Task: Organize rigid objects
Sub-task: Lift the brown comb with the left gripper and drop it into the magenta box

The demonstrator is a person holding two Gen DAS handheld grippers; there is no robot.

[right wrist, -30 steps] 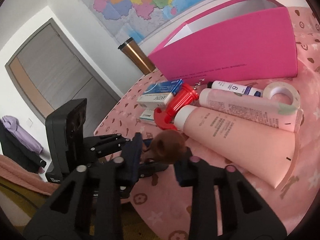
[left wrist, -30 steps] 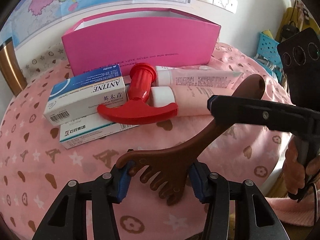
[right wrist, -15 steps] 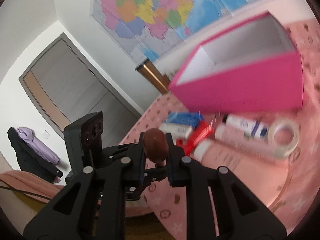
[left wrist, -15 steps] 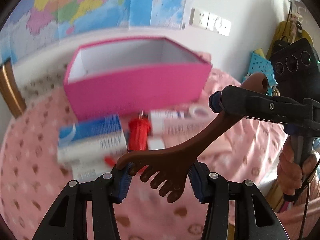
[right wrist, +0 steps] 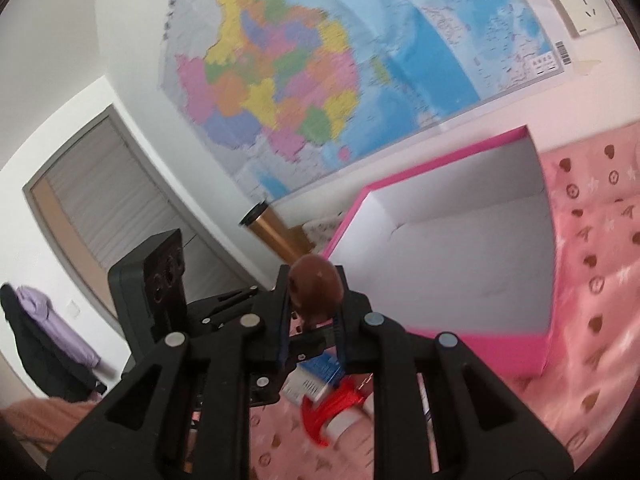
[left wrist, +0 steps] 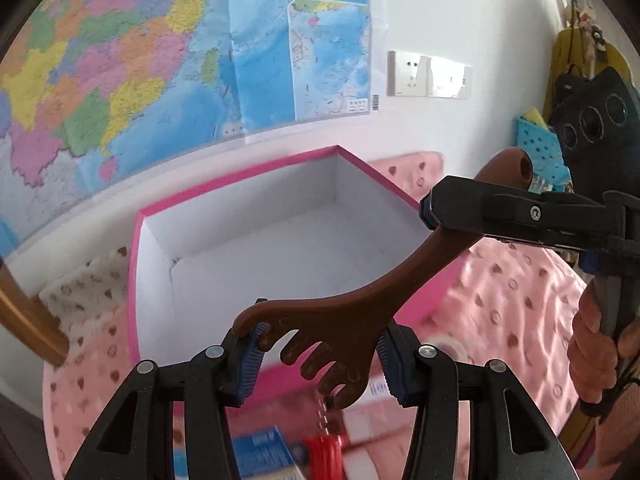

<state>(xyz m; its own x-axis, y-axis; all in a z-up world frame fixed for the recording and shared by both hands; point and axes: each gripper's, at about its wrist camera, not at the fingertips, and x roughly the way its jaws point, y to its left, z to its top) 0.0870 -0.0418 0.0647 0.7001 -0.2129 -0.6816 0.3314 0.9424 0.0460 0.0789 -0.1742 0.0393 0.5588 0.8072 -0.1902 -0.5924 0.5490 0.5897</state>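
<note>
My left tool point(left wrist: 316, 354) clamps the toothed head of the brown comb point(left wrist: 336, 320), low in the centre of the left view; my right tool point(right wrist: 312, 320) is closed on the comb's rounded handle end, at upper right of that view; the comb hangs over the open pink box point(left wrist: 256, 240), which stands on the pink-clothed bench point(left wrist: 520, 280); a red item point(right wrist: 336, 408) lies blurred below.

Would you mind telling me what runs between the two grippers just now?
The brown back scratcher: its claw end sits in the left gripper, its handle end in the right gripper, above the pink box. The left wrist view shows it.
</note>
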